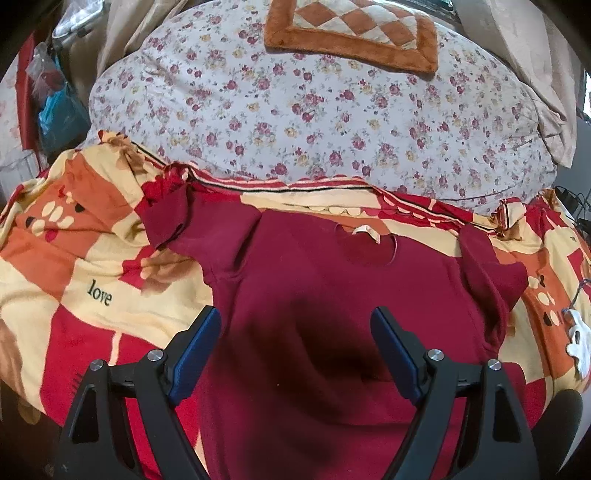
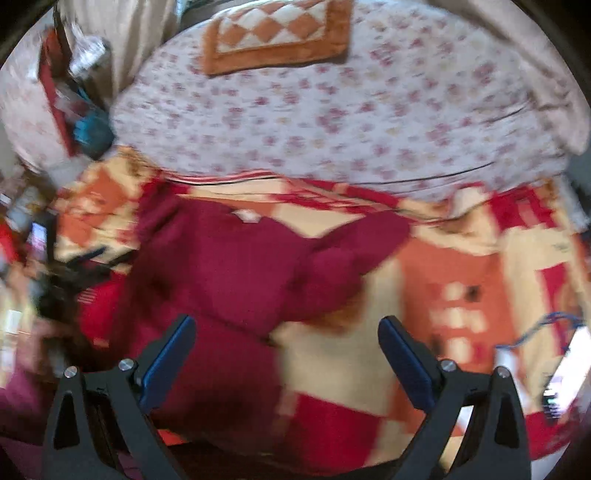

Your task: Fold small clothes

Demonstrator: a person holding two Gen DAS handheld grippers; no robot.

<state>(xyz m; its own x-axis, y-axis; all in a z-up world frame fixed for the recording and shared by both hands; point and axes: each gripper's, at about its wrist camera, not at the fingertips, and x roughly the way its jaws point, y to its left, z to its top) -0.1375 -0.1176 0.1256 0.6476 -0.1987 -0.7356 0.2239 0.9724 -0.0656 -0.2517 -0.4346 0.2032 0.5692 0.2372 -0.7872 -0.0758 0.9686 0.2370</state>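
Maroon sweatshirt (image 1: 332,288) lies spread face-up directly ahead of your left gripper (image 1: 295,347), collar and pale neck label (image 1: 367,232) at the far end, body running back under and between the fingers. It looks like soft, thick knit: light, limp, not slippery, nothing to break. Expect it to drape and drag rather than hold a crease. One sleeve (image 1: 173,221) runs out beyond your left finger, doubled over at the cuff; the other sleeve (image 1: 487,273) bunches up beyond your right finger. Take hold at a cuff or shoulder seam, pinching one layer of edge, not the middle of the body.

Left gripper: fingers spread wide, holding nothing, hovering over the chest. Right gripper (image 2: 286,354): also spread and empty, its view blurred; the sweatshirt (image 2: 229,273) sits ahead and toward its left finger, bare blanket ahead of its right.

Underneath is a patterned fleece blanket (image 1: 74,266), rumpled and soft, so folds may sink. Beyond the fingertips lies a floral quilt (image 1: 314,122), with an orange checked cushion (image 1: 351,29) farthest out. Clutter sits off past the left finger.
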